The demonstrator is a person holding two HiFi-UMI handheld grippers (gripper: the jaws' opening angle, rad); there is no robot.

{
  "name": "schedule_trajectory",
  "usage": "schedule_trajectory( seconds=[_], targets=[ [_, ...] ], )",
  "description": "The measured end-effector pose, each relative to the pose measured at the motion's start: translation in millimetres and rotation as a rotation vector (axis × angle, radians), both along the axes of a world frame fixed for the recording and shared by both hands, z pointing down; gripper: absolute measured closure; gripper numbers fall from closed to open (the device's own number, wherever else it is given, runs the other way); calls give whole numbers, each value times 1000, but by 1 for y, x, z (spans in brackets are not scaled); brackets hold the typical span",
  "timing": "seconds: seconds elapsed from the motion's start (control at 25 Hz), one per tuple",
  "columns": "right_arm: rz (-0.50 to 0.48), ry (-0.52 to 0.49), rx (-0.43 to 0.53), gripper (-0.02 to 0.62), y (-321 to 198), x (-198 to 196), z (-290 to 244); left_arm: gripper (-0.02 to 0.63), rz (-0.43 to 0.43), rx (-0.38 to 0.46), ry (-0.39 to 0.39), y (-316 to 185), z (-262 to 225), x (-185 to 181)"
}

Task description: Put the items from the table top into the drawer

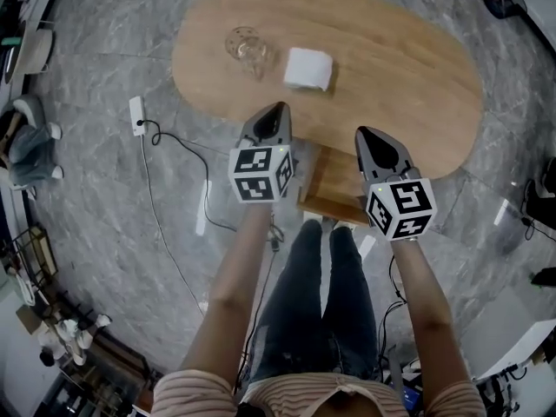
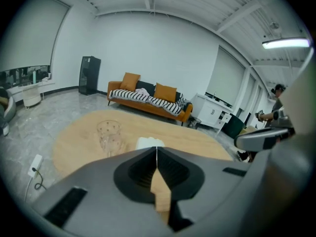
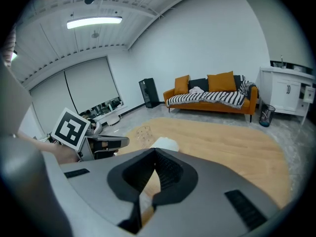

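On the far left part of the oval wooden bench (image 1: 408, 85), a clear dotted glass (image 1: 246, 46), upright, with a white roll-like bundle (image 1: 308, 68) just beside it to the right, not touching. Both out in the open, free to be taken one at a time. Nothing stowed yet, by the look of it. Under the bench's near edge, between the two grippers, the wooden drawer (image 1: 330, 185), seemingly a little way out; hard to say how far. Over that near edge, the left gripper (image 1: 278, 107), aimed toward the bundle, fingers pressed together on nothing. Alongside, the right gripper (image 1: 365, 133), fingers likewise closed and empty. Probably poised to deal with the drawer first: no taking of glass or bundle with fingers closed like that.
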State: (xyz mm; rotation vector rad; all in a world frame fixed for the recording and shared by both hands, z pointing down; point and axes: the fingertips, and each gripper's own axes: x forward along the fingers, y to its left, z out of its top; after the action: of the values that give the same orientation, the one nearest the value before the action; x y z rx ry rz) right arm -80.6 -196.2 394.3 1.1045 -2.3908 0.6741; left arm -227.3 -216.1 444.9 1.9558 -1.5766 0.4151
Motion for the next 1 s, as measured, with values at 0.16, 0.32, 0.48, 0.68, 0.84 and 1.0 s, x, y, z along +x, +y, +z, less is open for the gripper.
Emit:
schedule_trajectory(
  seconds=[0.16,0.32,0.48,0.68,0.84,1.0],
  targets=[
    [6,-11,-15,586,-8,1,23,592,-13,-20,-11,-8,23,-5],
    [22,-16,-28,586,-19,3,46,592,-17,-38,-45,-20,44,-8],
    [29,-28,-51,586,-28,-3,66,592,5,-66,-74,-32,66,-10],
    [10,-40,-71,586,-35,-17,83,591,-19,-82,-74,-47,82,-17],
    [13,-53,-75,586,-41,-25,86,564,-2,-96,-74,-61,87,-20],
    [5,-53,-84,586,-45,-29,92,537,20,-123,-73,-73,97,-19]
  ],
)
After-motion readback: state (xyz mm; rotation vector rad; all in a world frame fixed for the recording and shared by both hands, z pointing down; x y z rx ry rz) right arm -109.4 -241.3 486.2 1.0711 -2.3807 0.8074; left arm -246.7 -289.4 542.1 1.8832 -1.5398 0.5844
